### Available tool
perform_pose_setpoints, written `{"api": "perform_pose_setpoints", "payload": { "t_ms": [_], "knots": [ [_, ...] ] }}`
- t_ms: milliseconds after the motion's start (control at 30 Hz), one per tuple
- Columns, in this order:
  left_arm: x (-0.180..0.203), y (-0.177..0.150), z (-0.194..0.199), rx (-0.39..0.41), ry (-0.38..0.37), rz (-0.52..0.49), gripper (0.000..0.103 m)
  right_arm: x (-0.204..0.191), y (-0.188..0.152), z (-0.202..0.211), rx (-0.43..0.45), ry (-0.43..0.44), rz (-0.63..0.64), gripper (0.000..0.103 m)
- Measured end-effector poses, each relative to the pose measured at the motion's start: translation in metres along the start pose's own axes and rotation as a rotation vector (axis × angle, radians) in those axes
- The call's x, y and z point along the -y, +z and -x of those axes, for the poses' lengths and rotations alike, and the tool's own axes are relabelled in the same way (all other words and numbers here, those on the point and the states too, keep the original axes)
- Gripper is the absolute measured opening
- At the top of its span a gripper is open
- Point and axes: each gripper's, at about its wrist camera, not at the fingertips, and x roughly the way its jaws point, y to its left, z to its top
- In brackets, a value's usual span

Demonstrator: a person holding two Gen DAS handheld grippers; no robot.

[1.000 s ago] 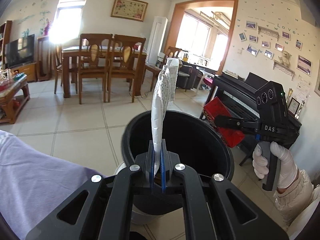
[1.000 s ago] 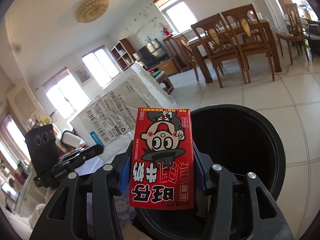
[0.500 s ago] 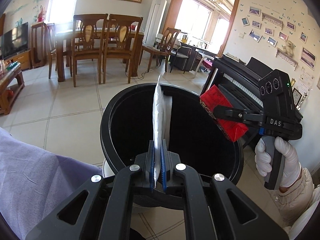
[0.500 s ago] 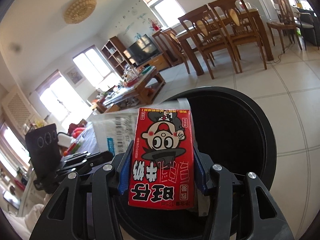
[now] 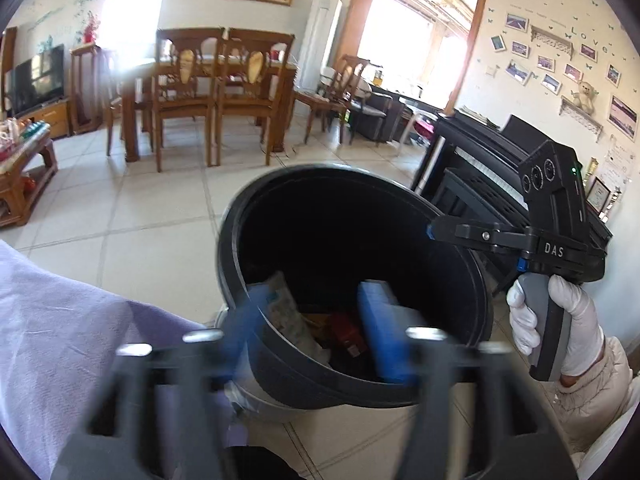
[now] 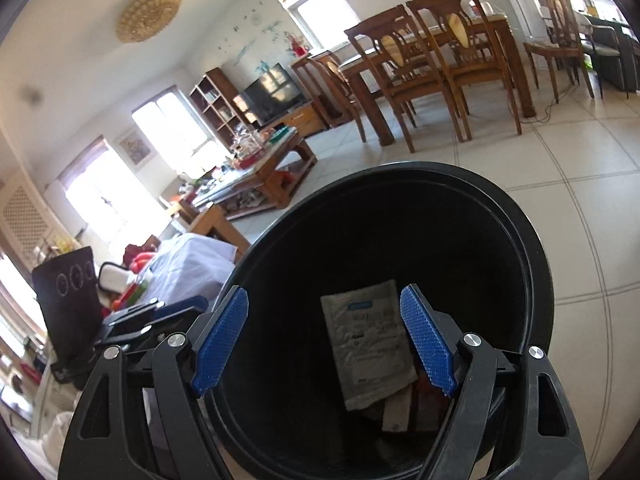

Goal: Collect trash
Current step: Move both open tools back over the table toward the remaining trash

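Purple cloth [image 5: 60, 340] fills the near left of the left wrist view, beside the black trash bin [image 5: 240, 240] standing on the tiled floor [image 5: 120, 240]. Left gripper [image 5: 316, 328] hovers over the bin's near rim, motion-blurred, jaws opening and spread wide, nothing between its blue pads. Directly below, inside the bin, lies a white printed pouch [image 5: 288, 320] leaning on the left inner wall, with a red carton [image 5: 348, 332] just right of it at the bottom. Right gripper [image 5: 430, 232] reaches in from the right across the bin's far-right rim, held by a white-gloved hand [image 5: 560, 320]; behind it stands a black piano [image 5: 480, 168].

Right wrist view: left gripper's body [image 6: 132, 316] sits at the left, outside the bin rim [image 6: 540, 280]. Right gripper [image 6: 324, 340] jaws are opening, blue pads well apart, empty. Between them, down in the bin, the pouch [image 6: 368, 344] lies face up, red carton [image 6: 424, 400] partly under its right edge. Dining table [image 6: 440, 52] and chairs far right.
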Motion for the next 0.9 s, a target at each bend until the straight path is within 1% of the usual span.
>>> {"api": "perform_pose_setpoints", "payload": {
  "t_ms": [67,133,200,267,333,367,500,633,767,900],
  "knots": [
    [0.002,-0.002,0.011,0.042,0.006,-0.003,0.092,-0.004,0.002,-0.001,0.000,0.000,0.008,0.081],
    [-0.001,-0.003,0.019,0.052,0.020,0.004,0.092,-0.011,0.004,-0.004,-0.001,0.002,0.017,0.082],
    [-0.006,-0.004,0.028,0.066,0.034,0.019,0.097,-0.021,0.005,-0.007,-0.006,0.003,0.025,0.084],
    [-0.014,-0.005,0.038,0.083,0.044,0.042,0.098,-0.032,0.007,-0.011,-0.007,0.005,0.036,0.090],
    [-0.023,-0.008,0.048,0.092,0.065,0.065,0.098,-0.043,0.005,-0.014,-0.010,0.007,0.051,0.093],
    [-0.027,-0.009,0.052,0.094,0.076,0.074,0.098,-0.051,0.006,-0.017,-0.017,0.004,0.058,0.098],
    [-0.048,-0.015,0.073,0.099,0.109,0.112,0.098,-0.080,0.011,-0.031,-0.046,-0.003,0.079,0.098],
    [-0.071,-0.024,0.104,0.126,0.147,0.152,0.098,-0.117,0.011,-0.050,-0.064,0.007,0.121,0.098],
    [-0.093,-0.039,0.138,0.151,0.211,0.181,0.098,-0.159,0.011,-0.077,-0.109,0.043,0.148,0.098],
    [-0.125,-0.059,0.175,0.153,0.300,0.210,0.098,-0.212,0.007,-0.111,-0.163,0.081,0.235,0.098]
  ]
}}
